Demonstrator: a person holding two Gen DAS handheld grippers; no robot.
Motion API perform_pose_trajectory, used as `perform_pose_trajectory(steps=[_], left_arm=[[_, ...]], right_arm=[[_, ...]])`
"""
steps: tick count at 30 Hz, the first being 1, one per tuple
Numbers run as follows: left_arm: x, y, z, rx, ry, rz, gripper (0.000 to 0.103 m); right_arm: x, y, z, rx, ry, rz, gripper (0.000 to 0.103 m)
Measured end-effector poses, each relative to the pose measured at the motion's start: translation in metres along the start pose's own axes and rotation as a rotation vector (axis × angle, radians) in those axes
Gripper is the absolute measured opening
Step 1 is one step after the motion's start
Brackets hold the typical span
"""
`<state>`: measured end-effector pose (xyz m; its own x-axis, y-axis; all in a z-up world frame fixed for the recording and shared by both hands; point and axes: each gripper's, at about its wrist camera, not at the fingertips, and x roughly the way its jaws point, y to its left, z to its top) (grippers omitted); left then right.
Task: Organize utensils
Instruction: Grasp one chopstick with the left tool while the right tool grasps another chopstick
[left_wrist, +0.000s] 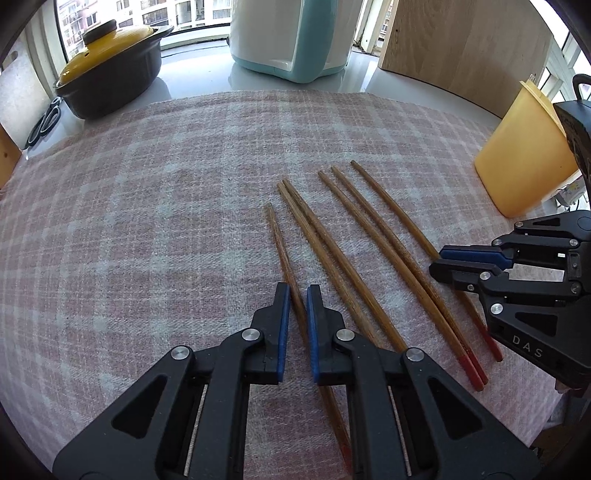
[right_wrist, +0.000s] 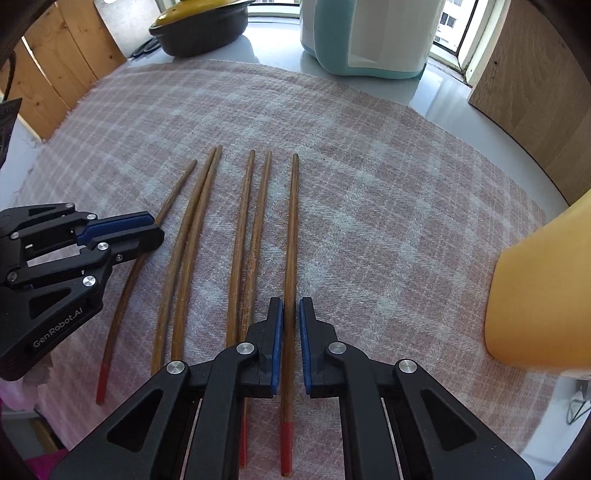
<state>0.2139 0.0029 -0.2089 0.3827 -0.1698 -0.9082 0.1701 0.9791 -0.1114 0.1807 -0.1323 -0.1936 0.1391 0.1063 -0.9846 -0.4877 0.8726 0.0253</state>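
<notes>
6 wooden chopsticks with red ends are laid side by side on a pink checked cloth spread over the counter.

The left gripper is closed down on the leftmost chopstick; the stick runs between the blue pads, which sit narrowly apart and appear pressed on it. In the right wrist view the same stick is seen passing under the left gripper.

The right gripper is closed on the rightmost chopstick, the stick being seen in the narrow gap between its fingers, red end toward the camera. In the left wrist view the right gripper is seen over that stick.

The 4 other chopsticks lie between the 2 gripped ones, in 2 close pairs.

Relative to the chopsticks: a yellow container stands to the right; a dark pot with a yellow lid and a white-and-teal appliance stand beyond, off the cloth.
</notes>
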Motion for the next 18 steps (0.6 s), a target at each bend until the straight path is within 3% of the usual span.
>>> perform_pose_trajectory(steps=[3,7,18], left_arm=[[0.000,0.000,0.000,0.006,-0.007,-0.009,0.007],[-0.005,0.013,-0.001,-0.086,-0.025,-0.082,0.004],[-0.045,0.011,-0.001,-0.135,-0.133,-0.150,0.003]], right_arm=[[0.000,0.005,0.002,-0.039,0.008,-0.003,0.006],[-0.002,-0.002,-0.002,0.007,-0.008,0.041,0.005],[-0.045,-0.012,-0.021,0.076,-0.153,0.066,0.005]])
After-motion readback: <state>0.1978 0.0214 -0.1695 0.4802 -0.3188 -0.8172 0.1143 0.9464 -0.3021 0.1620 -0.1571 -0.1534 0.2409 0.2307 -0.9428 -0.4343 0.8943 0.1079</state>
